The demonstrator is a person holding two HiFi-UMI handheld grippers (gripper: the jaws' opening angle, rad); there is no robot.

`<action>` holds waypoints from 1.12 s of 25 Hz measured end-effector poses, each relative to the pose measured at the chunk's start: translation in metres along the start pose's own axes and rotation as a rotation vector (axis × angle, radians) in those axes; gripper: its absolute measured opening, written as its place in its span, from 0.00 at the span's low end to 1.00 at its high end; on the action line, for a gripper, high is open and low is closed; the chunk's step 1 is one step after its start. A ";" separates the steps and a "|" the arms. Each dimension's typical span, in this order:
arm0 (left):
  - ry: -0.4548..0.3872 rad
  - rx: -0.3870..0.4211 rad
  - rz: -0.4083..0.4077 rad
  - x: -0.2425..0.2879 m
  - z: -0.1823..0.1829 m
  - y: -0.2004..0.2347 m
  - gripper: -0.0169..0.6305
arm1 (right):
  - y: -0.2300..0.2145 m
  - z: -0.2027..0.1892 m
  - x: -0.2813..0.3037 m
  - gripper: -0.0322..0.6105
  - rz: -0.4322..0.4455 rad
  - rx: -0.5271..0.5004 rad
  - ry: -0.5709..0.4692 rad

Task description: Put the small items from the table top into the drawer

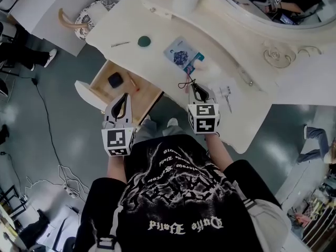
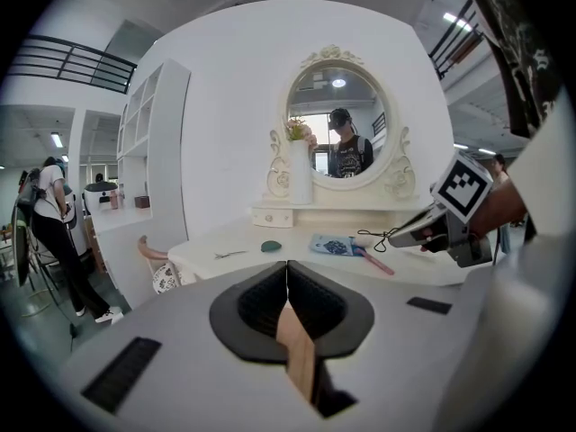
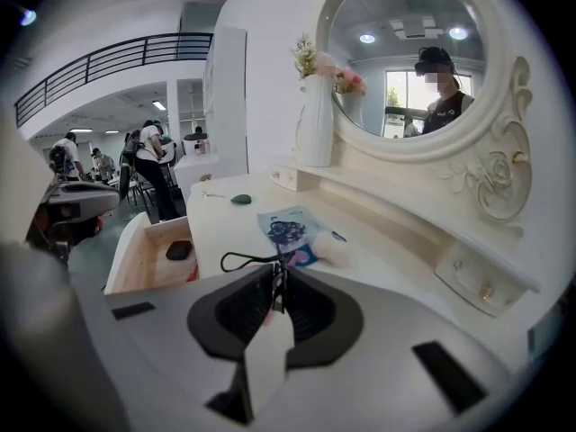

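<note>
My right gripper point(image 1: 193, 84) hangs just above the white dressing table point(image 1: 247, 119), shut on a thin black cord loop point(image 1: 186, 83). In the right gripper view that cord loop point(image 3: 245, 259) sticks out leftward from the right gripper point(image 3: 277, 273). The left gripper point(image 1: 125, 96) sits over the open wooden drawer point(image 1: 107, 70); the left gripper point(image 2: 287, 268) is shut with nothing between its pads. A black pad point(image 1: 115, 79) and a pencil point(image 1: 132, 81) lie in the drawer. A green oval point(image 1: 144, 41), a metal clip point(image 1: 119, 44), a blue packet point(image 1: 182, 55) and a pink-handled puff point(image 1: 209, 70) remain on the table top.
A round mirror point(image 1: 273, 4) and a raised shelf point(image 1: 283, 62) back the table. A patterned stool point(image 1: 92, 14) stands beyond the table's left end. A white vase point(image 3: 317, 124) rests on the shelf. Cables point(image 1: 58, 167) trail across the grey floor, with people further off.
</note>
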State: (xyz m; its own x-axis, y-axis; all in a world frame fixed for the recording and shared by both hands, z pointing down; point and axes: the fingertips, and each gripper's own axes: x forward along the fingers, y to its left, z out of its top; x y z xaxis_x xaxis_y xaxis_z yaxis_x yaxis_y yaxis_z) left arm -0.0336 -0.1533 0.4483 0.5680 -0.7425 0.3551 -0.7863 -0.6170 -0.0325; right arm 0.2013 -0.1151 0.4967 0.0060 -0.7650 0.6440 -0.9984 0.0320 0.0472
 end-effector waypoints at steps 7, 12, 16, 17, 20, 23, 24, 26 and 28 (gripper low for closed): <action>0.000 -0.015 0.049 -0.014 -0.005 0.019 0.05 | 0.034 0.011 0.009 0.12 0.078 -0.052 -0.006; 0.001 -0.025 0.076 -0.022 -0.008 0.033 0.05 | 0.061 0.017 0.015 0.12 0.141 -0.094 -0.011; 0.000 -0.030 0.094 -0.028 -0.010 0.041 0.05 | 0.083 0.018 0.019 0.12 0.190 -0.129 -0.011; 0.000 -0.030 0.096 -0.030 -0.011 0.043 0.05 | 0.088 0.018 0.020 0.12 0.200 -0.134 -0.010; 0.002 -0.030 0.103 -0.033 -0.013 0.049 0.05 | 0.101 0.018 0.024 0.12 0.222 -0.149 -0.003; 0.005 -0.036 0.108 -0.035 -0.015 0.055 0.05 | 0.110 0.018 0.028 0.12 0.236 -0.158 0.012; 0.006 -0.037 0.109 -0.036 -0.016 0.058 0.05 | 0.114 0.018 0.029 0.12 0.243 -0.157 0.014; 0.003 -0.036 0.114 -0.037 -0.015 0.064 0.05 | 0.123 0.020 0.031 0.12 0.259 -0.162 0.010; -0.001 -0.036 0.116 -0.037 -0.014 0.070 0.05 | 0.132 0.021 0.034 0.12 0.271 -0.170 0.008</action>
State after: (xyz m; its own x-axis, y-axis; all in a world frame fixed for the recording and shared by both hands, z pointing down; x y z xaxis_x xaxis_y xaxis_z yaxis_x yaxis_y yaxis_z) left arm -0.1131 -0.1652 0.4457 0.4725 -0.8088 0.3502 -0.8551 -0.5169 -0.0401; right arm 0.0683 -0.1507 0.5085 -0.2576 -0.7092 0.6562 -0.9399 0.3414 0.0000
